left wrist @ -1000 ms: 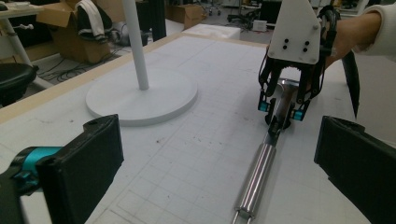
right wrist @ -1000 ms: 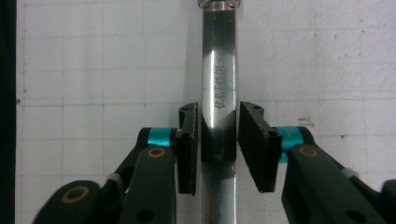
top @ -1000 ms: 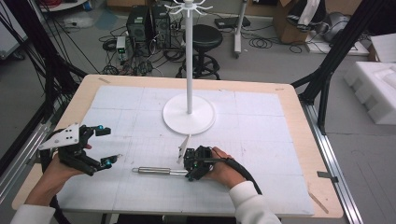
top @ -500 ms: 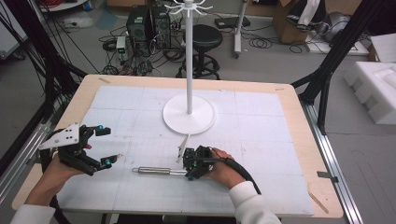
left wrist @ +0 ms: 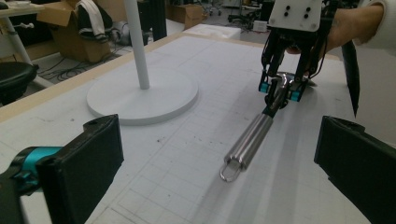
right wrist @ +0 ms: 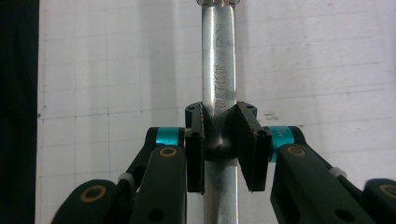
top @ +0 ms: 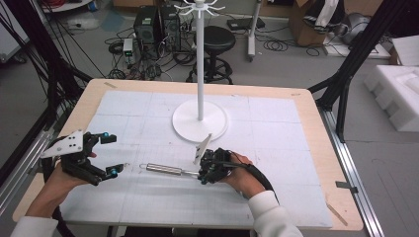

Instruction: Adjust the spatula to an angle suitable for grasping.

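1. You are holding the left tool (top: 106,153) at the lower left of the high view, its jaws standing wide apart with nothing between them; in the left gripper view the two black jaws are rising from the bottom corners, far apart.
2. You are holding the right tool (top: 204,174) at the lower middle of the high view, jaws closed on one end of the metal rod (top: 165,169); in the right gripper view the pads (right wrist: 196,154) are pressing on both sides of the rod (right wrist: 218,84), which is running straight up the middle of the frame.
3. The metal rod is lying flat on the white gridded mat (top: 276,148) covering the worktop (top: 316,128), stretching left from the right tool toward the left tool, its free end stopping short of the left jaws. In the left gripper view the rod (left wrist: 250,140) is ending in a small wire loop at the centre of the frame, and the right tool (left wrist: 282,91) is gripping its far end at the upper right.
4. Just beyond the right tool, the round white base (top: 197,129) of the stand is sitting on the mat in the middle of the frame, near the rod but apart from it.
5. The stand's white pole (top: 200,64) is rising from that base to the top centre of the high view.
6. Beyond the worktop's far edge, a black stool (top: 218,42) is standing on the floor at the top of the frame.
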The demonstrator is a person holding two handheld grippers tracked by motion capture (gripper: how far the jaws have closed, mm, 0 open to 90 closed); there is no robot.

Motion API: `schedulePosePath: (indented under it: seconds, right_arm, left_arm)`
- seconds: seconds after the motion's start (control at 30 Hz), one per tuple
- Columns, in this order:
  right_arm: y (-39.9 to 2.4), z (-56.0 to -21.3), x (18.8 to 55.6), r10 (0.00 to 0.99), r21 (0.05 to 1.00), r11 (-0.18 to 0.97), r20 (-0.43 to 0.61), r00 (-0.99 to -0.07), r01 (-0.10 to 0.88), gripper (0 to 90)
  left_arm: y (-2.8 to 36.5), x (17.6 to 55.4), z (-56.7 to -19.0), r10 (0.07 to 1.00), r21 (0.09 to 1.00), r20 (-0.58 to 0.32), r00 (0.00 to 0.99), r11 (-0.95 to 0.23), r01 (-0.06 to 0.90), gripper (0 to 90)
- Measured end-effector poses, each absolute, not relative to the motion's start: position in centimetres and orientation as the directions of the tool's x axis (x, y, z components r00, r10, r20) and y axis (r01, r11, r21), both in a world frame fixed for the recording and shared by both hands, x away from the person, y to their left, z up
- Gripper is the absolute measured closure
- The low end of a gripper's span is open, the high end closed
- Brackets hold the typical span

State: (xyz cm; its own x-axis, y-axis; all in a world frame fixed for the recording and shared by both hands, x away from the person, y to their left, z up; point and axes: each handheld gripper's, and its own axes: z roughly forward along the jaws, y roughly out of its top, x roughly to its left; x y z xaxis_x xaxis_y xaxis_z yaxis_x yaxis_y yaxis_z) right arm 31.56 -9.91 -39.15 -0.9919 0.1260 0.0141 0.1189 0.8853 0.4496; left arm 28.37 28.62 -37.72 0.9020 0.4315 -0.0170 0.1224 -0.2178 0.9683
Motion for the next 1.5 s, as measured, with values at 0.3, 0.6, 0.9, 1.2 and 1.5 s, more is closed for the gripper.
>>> schedulePosePath:
  seconds: [0.3,0.6,0.9,1.2,1.5]
  right_arm:
    - [-11.5,-37.4,31.6,0.133,0.543,0.833,-0.008,-0.991,0.107,75.0]
    - [-12.8,-36.3,31.7,0.159,0.618,0.775,0.017,-0.987,0.135,75.0]
    - [-14.0,-35.1,31.9,0.144,0.724,0.679,0.031,-0.989,0.122,75.0]
    - [-14.8,-34.1,32.1,0.131,0.787,0.603,0.058,-0.99,0.126,75.0]
    - [-15.5,-31.9,32.3,0.097,0.828,0.551,0.058,-0.994,0.102,75.0]
  left_arm:
    - [28.6,28.3,-37.7,0.433,0.967,-0.017,0.901,-0.22,0.124,1.7]
    - [28.5,28.5,-37.7,0.429,0.969,-0.021,0.903,-0.215,0.125,1.7]
    - [28.5,28.5,-37.8,0.431,0.968,-0.024,0.902,-0.216,0.129,1.7]
    - [28.6,28.4,-37.7,0.432,0.968,-0.019,0.902,-0.218,0.125,1.7]
    - [28.6,28.4,-37.7,0.433,0.968,-0.017,0.901,-0.219,0.124,1.7]
